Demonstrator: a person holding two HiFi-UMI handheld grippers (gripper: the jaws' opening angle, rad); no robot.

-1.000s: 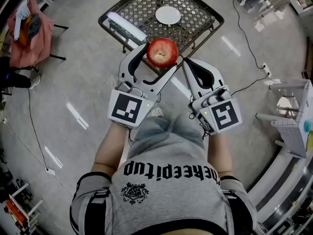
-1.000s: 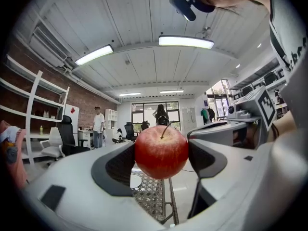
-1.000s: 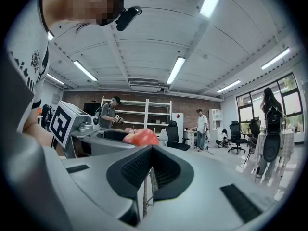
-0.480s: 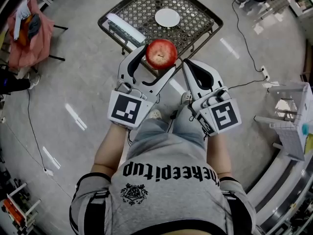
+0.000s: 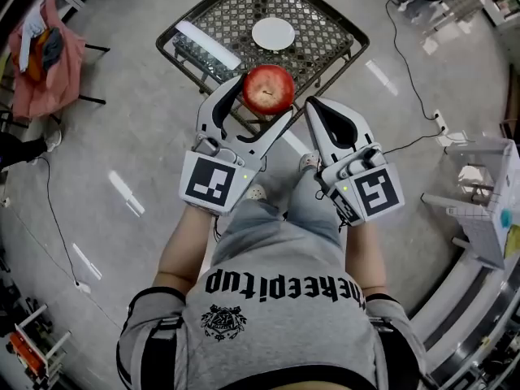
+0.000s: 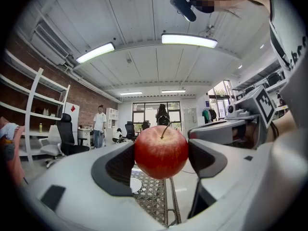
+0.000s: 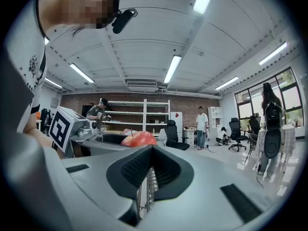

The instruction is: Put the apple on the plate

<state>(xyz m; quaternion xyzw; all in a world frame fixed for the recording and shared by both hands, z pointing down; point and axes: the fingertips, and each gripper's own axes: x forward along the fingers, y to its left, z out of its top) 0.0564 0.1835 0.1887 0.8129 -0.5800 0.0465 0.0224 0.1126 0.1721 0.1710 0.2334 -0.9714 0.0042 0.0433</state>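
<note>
A red apple (image 5: 269, 88) is held in the air, clamped between the jaws of my left gripper (image 5: 266, 96), short of the near edge of a metal mesh table (image 5: 325, 31). A small white plate (image 5: 273, 33) lies on that table, beyond the apple. In the left gripper view the apple (image 6: 161, 151) fills the gap between the pads, with the plate (image 6: 134, 184) low behind it. My right gripper (image 5: 315, 110) is beside it on the right, shut and holding nothing. In the right gripper view the right gripper (image 7: 151, 170) shows closed pads, and the apple (image 7: 139, 138) peeks over them.
A long clear box (image 5: 203, 47) lies on the table's left side. Cables (image 5: 406, 47) run over the floor at the right. A white rack (image 5: 487, 185) stands at the right, and a chair draped in red cloth (image 5: 49, 51) at the left. People stand far off.
The apple stays clamped in the left gripper. The table and plate have shifted slightly down and left in the head view. Both grippers keep their pose.
</note>
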